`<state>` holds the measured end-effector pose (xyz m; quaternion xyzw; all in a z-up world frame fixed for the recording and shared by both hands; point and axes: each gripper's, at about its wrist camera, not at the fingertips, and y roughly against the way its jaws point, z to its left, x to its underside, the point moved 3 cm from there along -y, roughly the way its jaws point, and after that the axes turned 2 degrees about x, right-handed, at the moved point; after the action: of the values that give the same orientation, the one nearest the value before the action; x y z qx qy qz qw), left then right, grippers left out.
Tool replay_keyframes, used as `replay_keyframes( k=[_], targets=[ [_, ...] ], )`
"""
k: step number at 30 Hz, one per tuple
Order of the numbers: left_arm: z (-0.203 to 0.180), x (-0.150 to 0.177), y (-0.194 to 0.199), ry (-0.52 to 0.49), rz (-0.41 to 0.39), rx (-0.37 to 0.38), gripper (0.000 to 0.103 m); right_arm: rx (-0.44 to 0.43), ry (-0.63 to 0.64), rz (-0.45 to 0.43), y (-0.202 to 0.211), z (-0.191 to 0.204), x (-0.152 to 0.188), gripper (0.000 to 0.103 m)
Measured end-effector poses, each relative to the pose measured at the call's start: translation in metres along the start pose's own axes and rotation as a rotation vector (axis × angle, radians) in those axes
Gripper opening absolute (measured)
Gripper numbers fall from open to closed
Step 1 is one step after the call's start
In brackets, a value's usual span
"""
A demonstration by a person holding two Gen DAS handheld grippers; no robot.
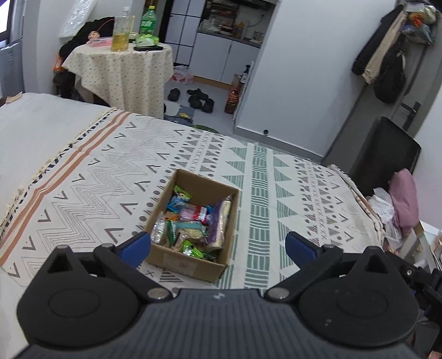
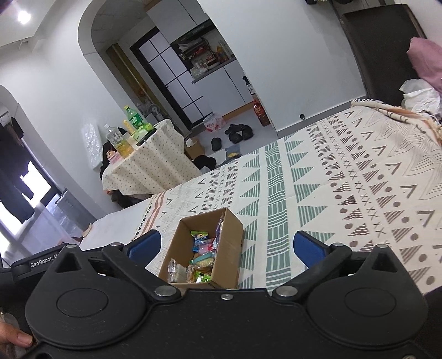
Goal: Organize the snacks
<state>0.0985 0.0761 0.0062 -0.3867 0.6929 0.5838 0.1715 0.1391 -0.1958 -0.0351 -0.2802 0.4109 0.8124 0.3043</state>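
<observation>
The open brown cardboard box (image 1: 193, 226) sits on the bed, on the cream bedspread printed with grey and green triangles, zigzags and stripes (image 1: 262, 176), and it is filled with wrapped snacks (image 1: 190, 221): a long purple-and-cream packet lies along its right wall, a blue packet and a green one lie toward the far end, clear-wrapped pieces crowd the near left corner, and bright green wrappers sit at the near edge. From my right wrist view the same box (image 2: 204, 248) shows its far corner raised toward the camera, with the snacks (image 2: 201, 256) heaped low inside. My left gripper (image 1: 218, 244) hangs above the near end of the box, its blue-padded jaws spread wide and holding nothing, one pad just beside the box's near left corner, the other well out over the green stripes. My right gripper (image 2: 226, 247) is likewise spread wide and empty, the box lying between its pads. Beyond the bed stands a small round table draped in a dotted cream cloth (image 1: 121, 74), carrying a green plastic bottle (image 1: 149, 19) and a clear bottle of yellow liquid (image 1: 121, 33). Dark shoes (image 1: 197, 98) lie on the grey floor behind.
</observation>
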Motion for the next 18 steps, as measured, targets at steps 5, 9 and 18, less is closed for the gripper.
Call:
replay_keyframes(
  k=[5, 9, 18],
  targets=[
    [-0.013, 0.010, 0.013, -0.059, -0.002, 0.059, 0.103, 0.032, 0.012, -0.010, 0.017, -0.004, 0.003, 0.103],
    [-0.019, 0.020, 0.024, -0.083, -0.007, 0.082, 0.103, 0.057, 0.039, -0.016, 0.031, -0.004, 0.007, 0.103],
    [-0.019, 0.035, 0.047, -0.143, -0.009, 0.070, 0.103, 0.110, 0.131, -0.033, 0.058, 0.006, 0.018, 0.103]
  ],
)
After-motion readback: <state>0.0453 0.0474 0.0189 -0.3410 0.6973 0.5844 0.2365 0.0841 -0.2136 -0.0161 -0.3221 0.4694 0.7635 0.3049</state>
